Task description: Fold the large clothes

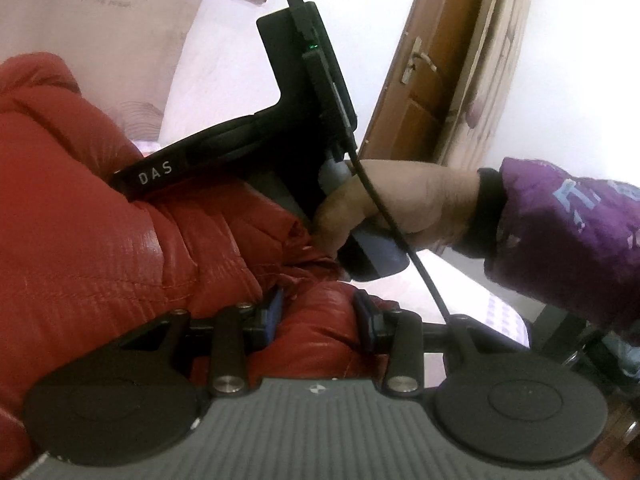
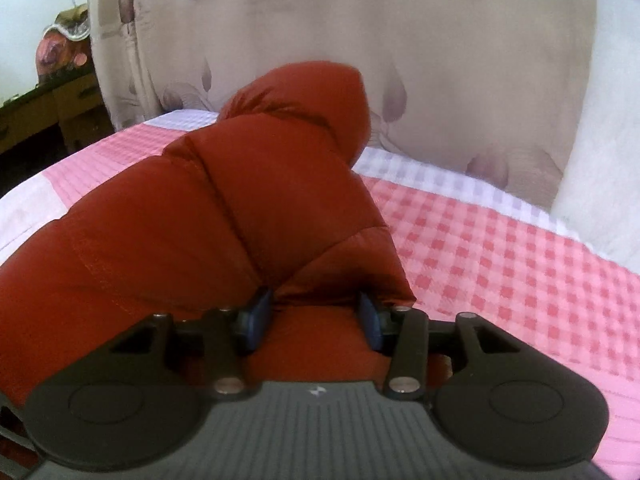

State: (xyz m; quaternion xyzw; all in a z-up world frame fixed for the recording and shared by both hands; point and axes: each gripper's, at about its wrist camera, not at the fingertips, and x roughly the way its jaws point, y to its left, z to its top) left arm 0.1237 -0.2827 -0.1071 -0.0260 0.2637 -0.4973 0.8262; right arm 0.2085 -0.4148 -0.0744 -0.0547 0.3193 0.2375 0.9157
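Observation:
A puffy red quilted jacket (image 1: pixel 100 220) fills the left of the left wrist view. A bunched fold of it bulges between the blue pads (image 1: pixel 272 312) of my left gripper (image 1: pixel 319 314), which is shut on it. In the right wrist view the jacket (image 2: pixel 200 208) lies heaped on a pink checked bed sheet (image 2: pixel 500 260), its far end raised. My right gripper (image 2: pixel 314 320) is shut on a fold at the jacket's near edge. The left view also shows the right tool's black body (image 1: pixel 304 100), held by a hand (image 1: pixel 420 200) in a purple sleeve (image 1: pixel 560 232) just above the jacket.
A beige floral headboard (image 2: pixel 400 40) stands behind the bed. A wooden cabinet (image 2: pixel 48 112) is off the bed's far left corner. A brown door (image 1: pixel 432 80) with a handle is in the white wall behind. Bare sheet lies right of the jacket.

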